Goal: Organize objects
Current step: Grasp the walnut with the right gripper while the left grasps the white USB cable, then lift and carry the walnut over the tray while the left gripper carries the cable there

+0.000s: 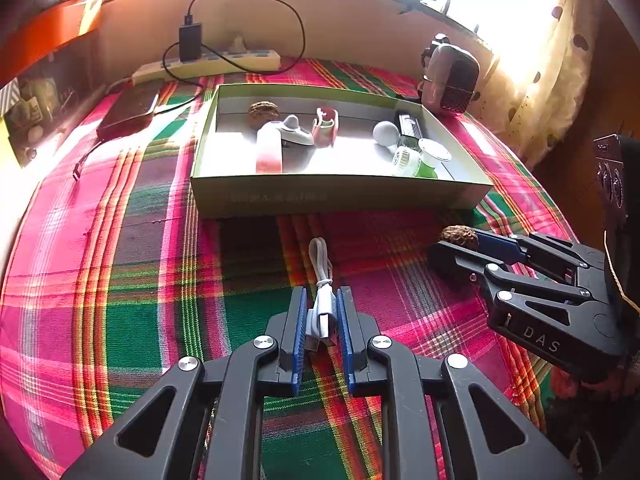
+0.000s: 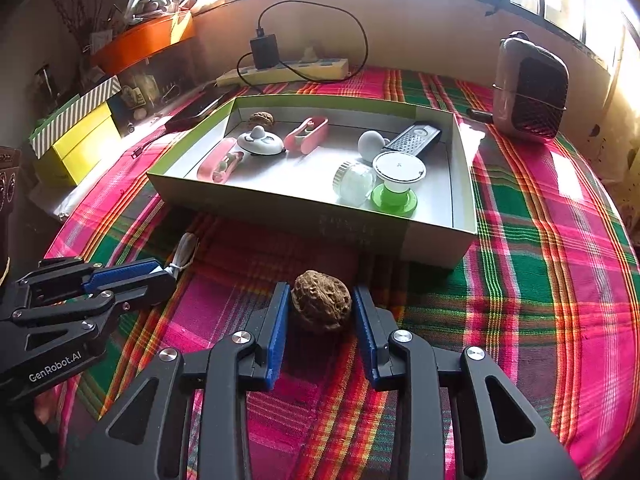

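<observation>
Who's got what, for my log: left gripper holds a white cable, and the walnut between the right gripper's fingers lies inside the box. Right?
No: that walnut lies on the cloth in front of the box, not inside, per the right wrist view. The rest holds.

Rough walnut on woven plaid cloth.

A bundled white cable lies on the plaid cloth at lower centre of the left view, plug end nearest the camera, loop pointing up the frame. A brown, wrinkled walnut sits on the cloth at centre of the right view, just below the open box, which holds another walnut at upper left.
</observation>
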Demonstrator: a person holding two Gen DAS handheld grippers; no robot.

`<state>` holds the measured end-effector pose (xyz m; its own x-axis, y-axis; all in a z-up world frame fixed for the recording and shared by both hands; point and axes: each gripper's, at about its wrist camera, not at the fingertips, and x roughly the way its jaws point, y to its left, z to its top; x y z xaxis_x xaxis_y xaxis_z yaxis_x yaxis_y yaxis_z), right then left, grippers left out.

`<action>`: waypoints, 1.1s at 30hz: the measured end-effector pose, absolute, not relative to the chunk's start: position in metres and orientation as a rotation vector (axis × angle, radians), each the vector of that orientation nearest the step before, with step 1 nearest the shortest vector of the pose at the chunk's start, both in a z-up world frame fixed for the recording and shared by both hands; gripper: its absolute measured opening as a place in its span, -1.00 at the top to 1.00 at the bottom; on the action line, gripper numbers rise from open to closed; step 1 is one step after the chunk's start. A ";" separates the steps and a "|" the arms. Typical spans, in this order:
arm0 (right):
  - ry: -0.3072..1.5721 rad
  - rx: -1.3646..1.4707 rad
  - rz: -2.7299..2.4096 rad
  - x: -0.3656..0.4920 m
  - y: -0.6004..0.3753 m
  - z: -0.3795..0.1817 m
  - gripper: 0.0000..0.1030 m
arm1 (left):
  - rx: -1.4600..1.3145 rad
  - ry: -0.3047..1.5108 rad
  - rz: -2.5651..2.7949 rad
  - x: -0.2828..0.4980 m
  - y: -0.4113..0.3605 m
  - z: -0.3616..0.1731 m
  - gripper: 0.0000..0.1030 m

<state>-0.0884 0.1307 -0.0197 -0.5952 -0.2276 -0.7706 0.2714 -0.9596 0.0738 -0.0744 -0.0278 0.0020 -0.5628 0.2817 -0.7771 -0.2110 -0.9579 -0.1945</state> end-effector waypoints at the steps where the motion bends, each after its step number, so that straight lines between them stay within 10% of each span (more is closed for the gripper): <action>1: 0.077 1.236 -2.580 -0.088 0.130 -0.020 0.37 | -1.289 -0.115 2.552 -0.075 -0.028 0.002 0.73; 33: 0.024 1.226 -2.577 -0.088 0.135 -0.019 0.37 | -1.288 -0.092 2.559 -0.075 -0.026 0.003 0.73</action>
